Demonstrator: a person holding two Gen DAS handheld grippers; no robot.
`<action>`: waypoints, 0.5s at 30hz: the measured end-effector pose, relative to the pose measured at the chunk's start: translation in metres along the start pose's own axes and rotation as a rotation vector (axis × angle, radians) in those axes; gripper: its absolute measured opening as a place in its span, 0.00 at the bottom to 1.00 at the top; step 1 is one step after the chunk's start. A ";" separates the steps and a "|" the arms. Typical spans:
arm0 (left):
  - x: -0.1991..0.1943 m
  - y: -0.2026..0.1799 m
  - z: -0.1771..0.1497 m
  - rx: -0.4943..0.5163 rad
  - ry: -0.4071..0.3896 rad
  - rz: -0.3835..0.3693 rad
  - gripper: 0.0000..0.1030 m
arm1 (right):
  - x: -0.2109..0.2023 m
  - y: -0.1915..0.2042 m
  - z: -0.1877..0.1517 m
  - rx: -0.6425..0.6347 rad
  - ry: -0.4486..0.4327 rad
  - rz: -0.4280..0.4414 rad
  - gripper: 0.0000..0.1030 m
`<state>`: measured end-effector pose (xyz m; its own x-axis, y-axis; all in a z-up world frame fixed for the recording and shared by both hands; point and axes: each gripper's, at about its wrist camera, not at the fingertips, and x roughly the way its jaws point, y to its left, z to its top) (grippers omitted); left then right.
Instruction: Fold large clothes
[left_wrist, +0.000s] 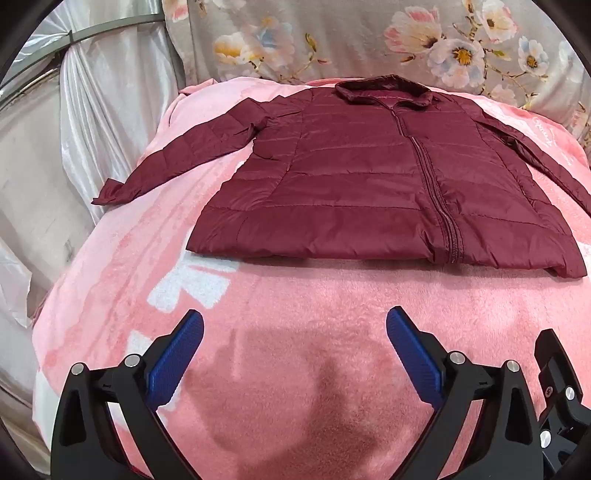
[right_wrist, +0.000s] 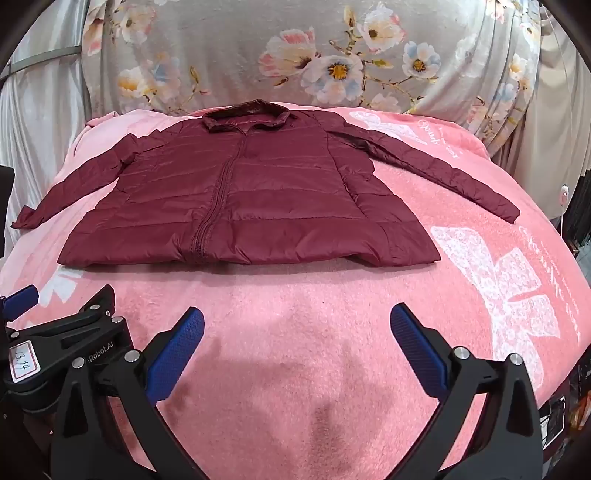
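Note:
A dark red quilted jacket (left_wrist: 369, 177) (right_wrist: 243, 199) lies flat and zipped on a pink blanket (left_wrist: 314, 302) (right_wrist: 314, 314), collar at the far end, both sleeves spread outward. My left gripper (left_wrist: 295, 325) hovers open over bare blanket, short of the jacket's hem, with nothing between its blue pads (left_wrist: 177, 354). Likewise my right gripper (right_wrist: 297, 325) stands open above the blanket near the hem, its blue pads (right_wrist: 417, 347) empty. In the right wrist view the left gripper's black frame (right_wrist: 74, 332) shows at the lower left.
A grey floral cloth (left_wrist: 369, 37) (right_wrist: 295, 55) hangs behind the bed. Shiny silver drapery (left_wrist: 92, 110) borders the left side. The blanket's right edge (right_wrist: 554, 369) drops off toward dark clutter.

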<state>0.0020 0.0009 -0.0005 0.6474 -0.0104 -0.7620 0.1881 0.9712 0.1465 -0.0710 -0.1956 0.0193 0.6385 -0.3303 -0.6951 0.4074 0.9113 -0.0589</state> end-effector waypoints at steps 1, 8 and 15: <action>0.001 0.001 0.001 0.000 0.001 -0.002 0.94 | 0.000 0.001 0.000 -0.002 0.001 0.000 0.96; -0.003 0.001 0.001 0.003 -0.008 0.009 0.94 | -0.002 0.002 -0.001 0.006 -0.005 0.004 0.96; -0.006 0.003 0.003 -0.003 -0.011 0.006 0.94 | -0.004 0.002 0.005 0.004 -0.002 0.004 0.96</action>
<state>0.0010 0.0036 0.0067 0.6563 -0.0068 -0.7544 0.1817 0.9719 0.1494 -0.0691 -0.1937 0.0257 0.6413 -0.3270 -0.6941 0.4074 0.9117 -0.0531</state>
